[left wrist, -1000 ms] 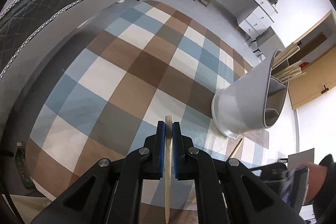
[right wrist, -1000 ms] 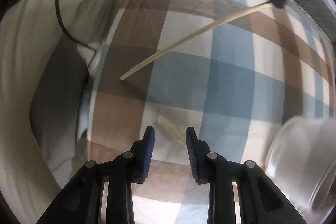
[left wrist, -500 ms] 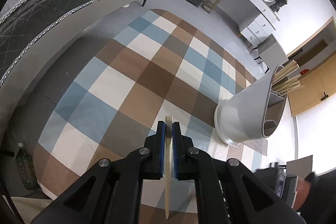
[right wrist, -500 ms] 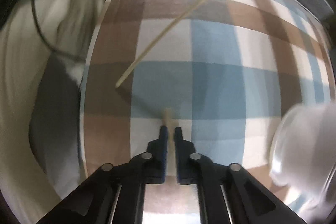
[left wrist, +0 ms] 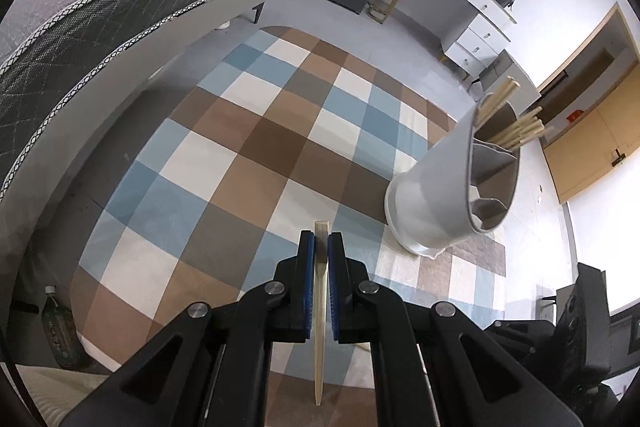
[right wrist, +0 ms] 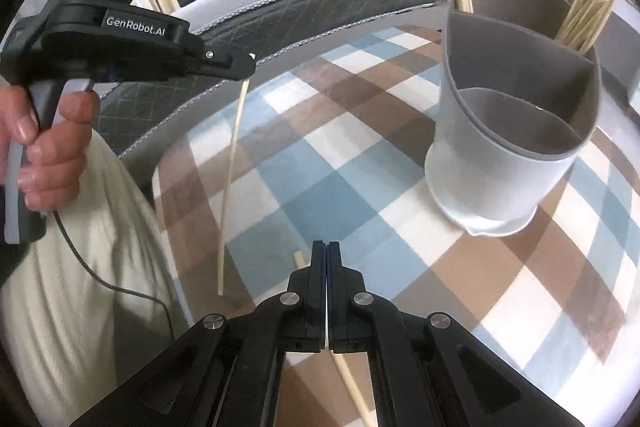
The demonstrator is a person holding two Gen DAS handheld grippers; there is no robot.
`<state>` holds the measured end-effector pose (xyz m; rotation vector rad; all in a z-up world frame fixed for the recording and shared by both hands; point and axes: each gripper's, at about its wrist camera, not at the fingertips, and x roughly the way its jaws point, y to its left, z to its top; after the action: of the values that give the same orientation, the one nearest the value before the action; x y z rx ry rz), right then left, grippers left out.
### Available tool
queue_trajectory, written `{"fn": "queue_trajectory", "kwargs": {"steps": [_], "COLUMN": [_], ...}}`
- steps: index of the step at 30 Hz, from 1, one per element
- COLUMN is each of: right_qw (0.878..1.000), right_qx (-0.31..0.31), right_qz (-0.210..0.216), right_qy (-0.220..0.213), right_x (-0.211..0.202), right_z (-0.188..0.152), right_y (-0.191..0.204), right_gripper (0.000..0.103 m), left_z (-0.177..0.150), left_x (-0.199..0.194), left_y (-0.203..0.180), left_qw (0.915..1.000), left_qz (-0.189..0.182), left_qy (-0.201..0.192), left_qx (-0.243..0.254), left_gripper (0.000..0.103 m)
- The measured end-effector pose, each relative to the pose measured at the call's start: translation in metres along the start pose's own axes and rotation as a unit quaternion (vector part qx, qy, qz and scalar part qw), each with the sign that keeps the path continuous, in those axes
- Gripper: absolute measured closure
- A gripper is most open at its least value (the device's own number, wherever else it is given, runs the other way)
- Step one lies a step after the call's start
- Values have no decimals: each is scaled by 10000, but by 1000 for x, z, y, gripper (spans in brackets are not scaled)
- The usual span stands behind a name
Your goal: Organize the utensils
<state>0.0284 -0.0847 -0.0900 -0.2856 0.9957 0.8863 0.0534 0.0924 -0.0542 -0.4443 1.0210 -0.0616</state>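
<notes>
- Left gripper (left wrist: 319, 243) fingers closed on a chopstick (left wrist: 320, 307), blue pads pressing both sides; blunt end poking just past the fingertips, thin tip trailing back toward the camera.
- In the right wrist view, same left gripper (right wrist: 246, 61) at upper left, held by a hand (right wrist: 44, 147), chopstick (right wrist: 232, 171) hanging down from it above the rug.
- Right gripper (right wrist: 327, 247) fingers pressed together, having just closed, pinching a second chopstick (right wrist: 352, 383): one end peeking out left of the fingertips, the rest running back under the fingers to the near edge.
- Checked rug (left wrist: 240, 147) in blue, brown and white squares spread below both grippers.
- Grey holder (right wrist: 512, 131) with divided compartments standing on the rug, far right of the right gripper; bundle of chopsticks (right wrist: 580, 23) upright in a far compartment, near compartment showing only its bare grey inside.
- Same holder (left wrist: 440, 187) right of the left gripper, well apart from it.
- Bed (left wrist: 100, 7) along the far left edge of the rug.
- Green bottle (left wrist: 58, 331) on the floor at near left.
</notes>
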Motion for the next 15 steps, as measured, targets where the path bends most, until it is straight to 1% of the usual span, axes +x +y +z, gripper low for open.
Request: {"fn": "queue_trajectory", "kwargs": {"steps": [1,2,3,4,5,6,7,8,10,12,13,14,15], "right_qw": [9996,9980,9947,9914,9881,9852,9830,9804,9758,9696,9673,9676,9667], "right_qx": [-118,-390,-765,-957,-1037,-1116,-1184,-1237,-1374,-1529,-1615,-1676,-1680], "right_qz": [171,189,40,68,212,171,130,179,128,99,28,34,14], "right_qy": [193,459,690,887,1117,1289,1399,1522,1696,1907,1954,1888,1932], "right_x": [0,6,12,18,26,36,43,50,63,73,78,77,80], "right_z": [10,11,10,11,13,14,17,20,23,24,24,25,28], "right_y": [7,13,24,27,29,30,31,30,30,29,30,31,31], "right_gripper": [103,103,99,99,101,97,96,96,90,88,87,85,83], "left_z": [-1,-2,-3,-5,-5,-6,-7,-7,-6,-6,-5,-4,-3], "left_x": [-1,-2,-3,-4,-5,-6,-8,-9,-10,-9,-8,-7,-6], "left_y": [0,-1,-1,-1,0,1,1,3,8,11,13,15,17], "left_qw": [10000,10000,10000,10000,10000,10000,10000,10000,10000,10000,10000,10000,9999], "left_qz": [6,18,37,52,53,50,53,49,15,19,15,-6,-31], "left_qy": [7,2,-4,-8,-12,-13,-21,-39,-39,-24,-17,1,22], "left_qx": [-7,3,27,35,41,49,54,48,4,-23,-46,-73,-111], "left_gripper": [101,101,101,101,101,101,101,101,101,101,101,101,101]}}
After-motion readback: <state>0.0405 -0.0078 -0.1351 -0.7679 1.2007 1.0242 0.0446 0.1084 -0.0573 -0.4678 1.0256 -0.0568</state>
